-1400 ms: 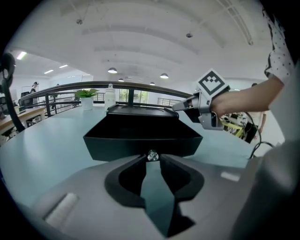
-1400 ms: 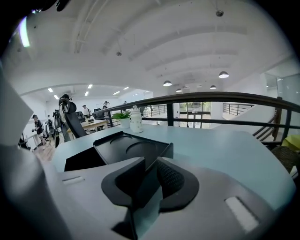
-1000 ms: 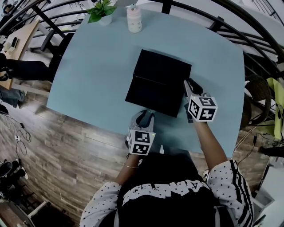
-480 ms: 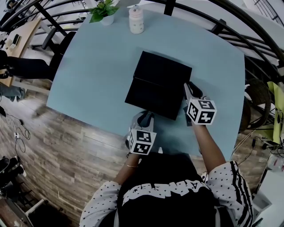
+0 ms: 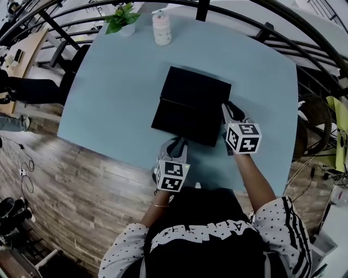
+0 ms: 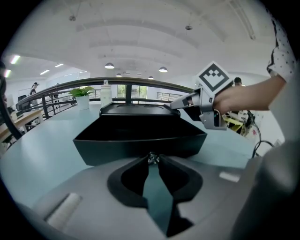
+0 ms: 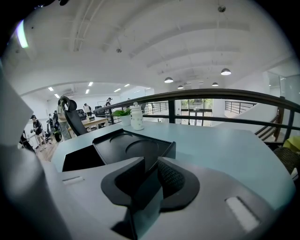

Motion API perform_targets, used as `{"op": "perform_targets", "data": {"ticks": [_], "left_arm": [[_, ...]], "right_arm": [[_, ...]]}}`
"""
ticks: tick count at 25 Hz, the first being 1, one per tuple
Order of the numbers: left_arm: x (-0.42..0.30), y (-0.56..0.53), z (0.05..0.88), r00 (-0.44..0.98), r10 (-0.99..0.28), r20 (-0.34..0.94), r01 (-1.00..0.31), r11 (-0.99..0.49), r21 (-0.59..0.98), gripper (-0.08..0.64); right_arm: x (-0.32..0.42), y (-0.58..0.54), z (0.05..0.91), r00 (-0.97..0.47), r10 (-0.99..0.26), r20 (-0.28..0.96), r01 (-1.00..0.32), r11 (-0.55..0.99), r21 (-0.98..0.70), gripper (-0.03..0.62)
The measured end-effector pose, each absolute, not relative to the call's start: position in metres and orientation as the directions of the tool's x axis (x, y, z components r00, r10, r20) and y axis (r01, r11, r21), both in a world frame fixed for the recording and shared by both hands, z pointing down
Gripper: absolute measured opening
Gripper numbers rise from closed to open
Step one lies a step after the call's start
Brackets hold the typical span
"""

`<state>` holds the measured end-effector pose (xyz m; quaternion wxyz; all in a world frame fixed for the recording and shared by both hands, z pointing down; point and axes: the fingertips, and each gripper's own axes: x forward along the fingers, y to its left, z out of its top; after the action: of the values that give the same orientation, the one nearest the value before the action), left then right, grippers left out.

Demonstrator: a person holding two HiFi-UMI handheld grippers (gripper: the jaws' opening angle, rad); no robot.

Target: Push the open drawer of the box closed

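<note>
The table (image 5: 109, 81) is pale blue, and the black box (image 5: 196, 89) sits near its middle. The drawer (image 5: 185, 122) juts out of the box's near side, toward the person, open and showing a dark hollow. The left gripper (image 5: 176, 142) is in front of the box, pointed at the drawer's front wall. In its own view the jaws are pressed together with nothing between them, and the tips (image 6: 152, 159) are at that wall, seemingly touching it. The right gripper (image 5: 225, 106) is at the box's right side, with its tips at the box's near right corner. Its jaws stand close, with only a slit between them, and grip nothing. Beyond the box, at the table's far edge, stands a white bottle (image 5: 161, 30). A small potted plant (image 5: 120, 16) is to its left.
</note>
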<state>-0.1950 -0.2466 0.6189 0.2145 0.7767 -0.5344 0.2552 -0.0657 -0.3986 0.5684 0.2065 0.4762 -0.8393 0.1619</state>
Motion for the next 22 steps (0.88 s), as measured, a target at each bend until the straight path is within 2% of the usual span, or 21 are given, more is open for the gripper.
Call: {"op": "perform_targets", "data": {"ticks": [22], "left_arm": [[-0.1911, -0.2466, 0.6173, 0.293, -0.693, 0.658, -0.934, -0.354, 0.043, 0.000]], "right_arm": [[-0.0637, -0.3966, 0.5659, -0.466, -0.739, 0.487, -0.860, 0.508, -0.051, 0.068]]}}
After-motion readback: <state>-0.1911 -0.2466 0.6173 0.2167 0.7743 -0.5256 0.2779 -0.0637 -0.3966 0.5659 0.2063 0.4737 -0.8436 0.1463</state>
